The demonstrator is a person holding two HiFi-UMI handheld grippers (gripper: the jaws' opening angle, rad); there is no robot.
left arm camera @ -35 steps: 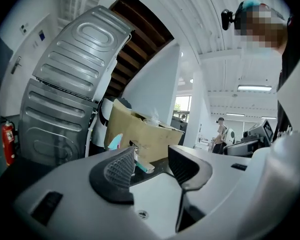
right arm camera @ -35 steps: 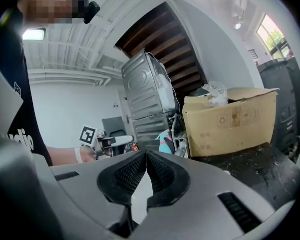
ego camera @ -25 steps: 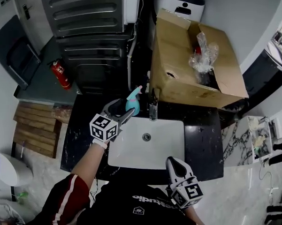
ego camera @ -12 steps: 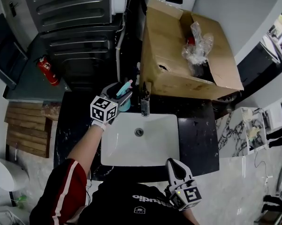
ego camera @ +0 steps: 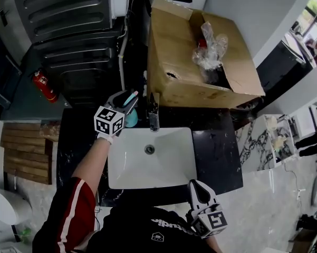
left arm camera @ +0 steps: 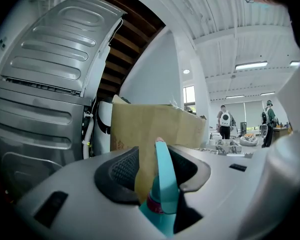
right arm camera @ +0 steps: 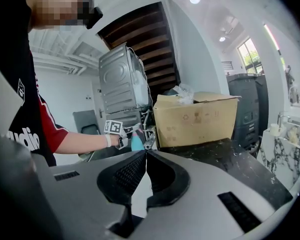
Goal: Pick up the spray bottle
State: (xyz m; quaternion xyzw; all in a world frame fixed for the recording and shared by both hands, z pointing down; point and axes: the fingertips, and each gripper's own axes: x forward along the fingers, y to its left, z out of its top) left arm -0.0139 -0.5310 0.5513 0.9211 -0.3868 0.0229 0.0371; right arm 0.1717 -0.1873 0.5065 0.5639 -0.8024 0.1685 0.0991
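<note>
At the back-left corner of the white rectangular ceramic sink (ego camera: 174, 167), the teal plastic spray bottle w/ a pink collar (ego camera: 131, 119) stands upright on the black marbled countertop (ego camera: 216, 152), just beside the chrome tap (ego camera: 153, 115). Left gripper (ego camera: 127, 101) reaches in level around its neck & trigger head. Its jaws are closing w/ the bottle between them, and a gap shows on one side, so no firm pinch yet. Right gripper (ego camera: 196, 186) is pressed together on nothing, low near the counter's front edge

Risks: the grip sits high on the narrow, tapered head, so the pads could slide up off it or squeeze the trigger & spray. A one-sided touch could tip the bottle into the basin or knock it vs the tap. Lifting before both pads bite would prob leave it behind

Containers: the sink basin holds nothing but its drain (ego camera: 149, 149). Behind the tap, the big brown cardboard box (ego camera: 169, 62) is open-topped, w/ a crumpled clear plastic bag (ego camera: 208, 49) & sth red in it, can't tell what. Bottle's fill level can't be read
</note>
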